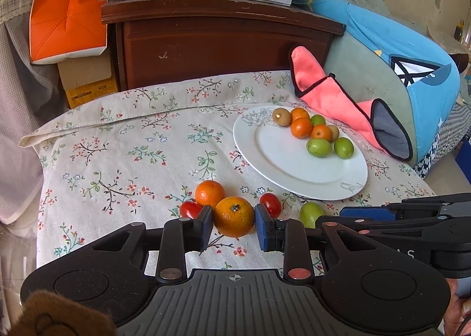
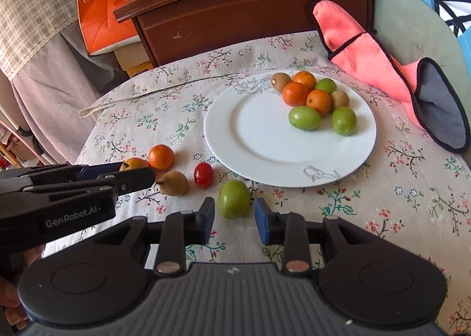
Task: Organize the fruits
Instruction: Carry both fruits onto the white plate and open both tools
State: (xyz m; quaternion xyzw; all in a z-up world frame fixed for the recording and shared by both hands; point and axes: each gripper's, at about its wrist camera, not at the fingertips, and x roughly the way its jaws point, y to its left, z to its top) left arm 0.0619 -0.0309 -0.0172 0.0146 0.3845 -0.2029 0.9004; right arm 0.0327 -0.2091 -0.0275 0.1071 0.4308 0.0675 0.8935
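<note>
My left tongs (image 1: 234,222) clamp an orange (image 1: 234,216) between their pads. My right tongs (image 2: 234,219) stand slightly apart around a green fruit (image 2: 234,199), their pads beside it without pressing. Beyond both tongs sits the white plate (image 2: 253,141), with more fruit at its far edge.

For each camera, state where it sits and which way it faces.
Left wrist: rides the left hand-held gripper, facing forward and down at an orange gripped between its pads; the right hand-held gripper enters from the right.
Right wrist: rides the right hand-held gripper, facing forward and down at a green fruit between its pads, not clearly pressed; the left gripper and fingers show at left.
Shared: white plate of fruit, floral cloth, pink cloth, wooden cabinet.
</note>
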